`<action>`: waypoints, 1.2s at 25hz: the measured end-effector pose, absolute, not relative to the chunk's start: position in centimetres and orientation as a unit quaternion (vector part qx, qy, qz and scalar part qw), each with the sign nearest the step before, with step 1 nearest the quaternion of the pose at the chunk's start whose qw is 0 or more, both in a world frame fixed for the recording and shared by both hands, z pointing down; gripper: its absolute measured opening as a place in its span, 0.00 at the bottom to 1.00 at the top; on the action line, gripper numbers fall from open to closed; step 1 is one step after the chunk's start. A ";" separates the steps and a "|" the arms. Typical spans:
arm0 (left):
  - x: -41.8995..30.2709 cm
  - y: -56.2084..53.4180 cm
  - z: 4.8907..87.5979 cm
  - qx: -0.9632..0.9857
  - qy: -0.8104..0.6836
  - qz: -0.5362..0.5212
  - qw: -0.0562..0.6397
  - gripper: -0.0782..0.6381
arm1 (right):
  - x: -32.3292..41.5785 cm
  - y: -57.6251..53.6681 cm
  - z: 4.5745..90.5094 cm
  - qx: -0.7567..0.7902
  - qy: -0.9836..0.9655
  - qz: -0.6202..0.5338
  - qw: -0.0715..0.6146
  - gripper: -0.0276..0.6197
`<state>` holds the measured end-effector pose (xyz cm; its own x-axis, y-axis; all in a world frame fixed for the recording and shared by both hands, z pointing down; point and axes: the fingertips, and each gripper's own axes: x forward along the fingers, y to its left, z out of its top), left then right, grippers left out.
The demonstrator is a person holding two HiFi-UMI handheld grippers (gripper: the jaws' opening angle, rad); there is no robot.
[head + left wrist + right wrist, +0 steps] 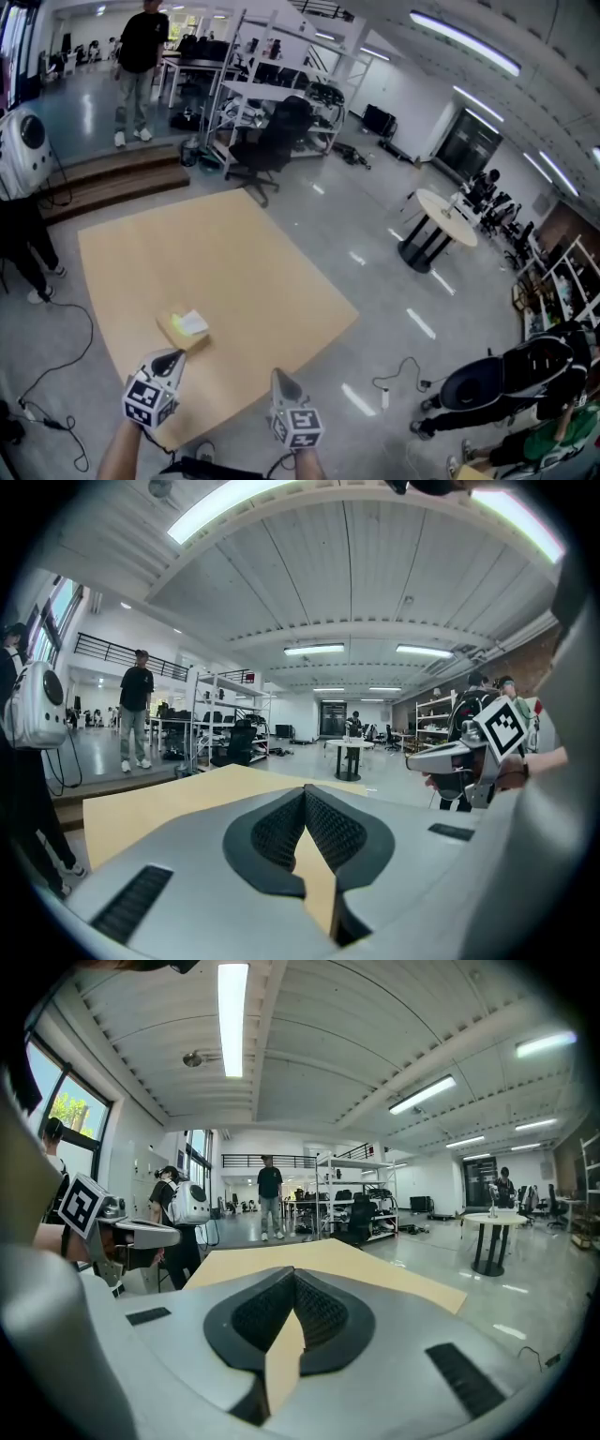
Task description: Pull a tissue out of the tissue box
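A yellow tissue box point(180, 330) lies near the front left of the wooden table point(234, 244), with a white tissue point(193, 322) sticking out of its top. My left gripper point(175, 357) hovers just short of the box, jaws shut and empty. My right gripper point(278, 376) is level with it further right, over the table's front edge, also shut and empty. In the left gripper view the left gripper point(305, 791) shows its tips meeting over bare tabletop. The right gripper point(292, 1271) looks the same in its own view. Neither gripper view shows the box.
A person point(141, 56) stands beyond the table near a black office chair point(272, 141) and metal shelves point(281, 94). A round table point(441, 220) stands to the right. Cables point(56, 375) trail on the floor at left. People sit at the lower right point(525, 375).
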<state>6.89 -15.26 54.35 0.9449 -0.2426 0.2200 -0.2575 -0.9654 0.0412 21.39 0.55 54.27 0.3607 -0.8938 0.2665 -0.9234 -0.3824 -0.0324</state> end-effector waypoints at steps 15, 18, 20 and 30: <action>8.4 -18.2 54.7 0.982 -0.153 0.105 0.046 0.12 | 24.5 -3.4 54.8 0.812 -0.565 0.126 0.067 0.06; 8.9 -19.4 54.7 0.978 -0.174 0.104 0.049 0.12 | 25.8 -5.3 55.1 0.801 -0.582 0.125 0.072 0.06; 8.9 -20.2 54.8 0.974 -0.194 0.105 0.053 0.12 | 26.3 -6.7 55.2 0.789 -0.597 0.125 0.075 0.06; 6.6 -22.9 56.1 0.944 -0.304 0.107 0.074 0.12 | 26.3 -13.8 56.9 0.710 -0.687 0.123 0.095 0.06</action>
<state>6.60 -22.89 56.05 0.7924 -0.5578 0.2469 -0.5896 -0.8042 0.0756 26.33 -13.83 56.94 0.0264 -0.9521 0.3046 -0.9986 -0.0388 -0.0347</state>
